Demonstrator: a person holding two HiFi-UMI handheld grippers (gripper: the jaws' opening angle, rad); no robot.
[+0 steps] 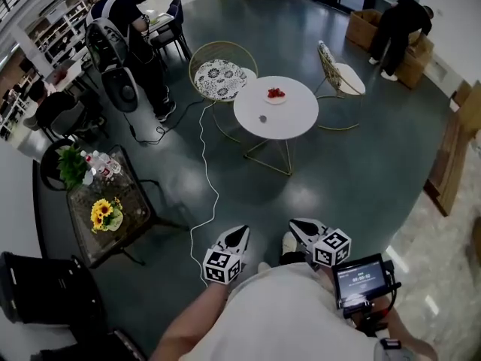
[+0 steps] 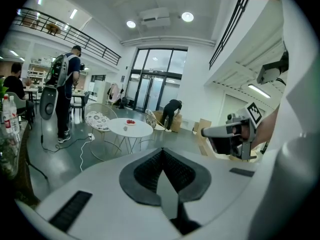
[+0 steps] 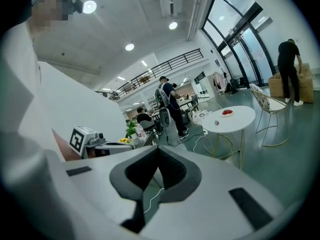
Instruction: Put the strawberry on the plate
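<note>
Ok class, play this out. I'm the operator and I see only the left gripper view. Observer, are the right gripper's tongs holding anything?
Observer: No. The right gripper view shows the right gripper with its tongs shut and nothing between them.
Operator: What stands on the floor to the person's left?
Observer: The head view shows a dark glass-topped side table with yellow sunflowers on it.
Operator: Anything at the person's right side?
Observer: Yes, a small black device with a lit screen, close against the body.
</note>
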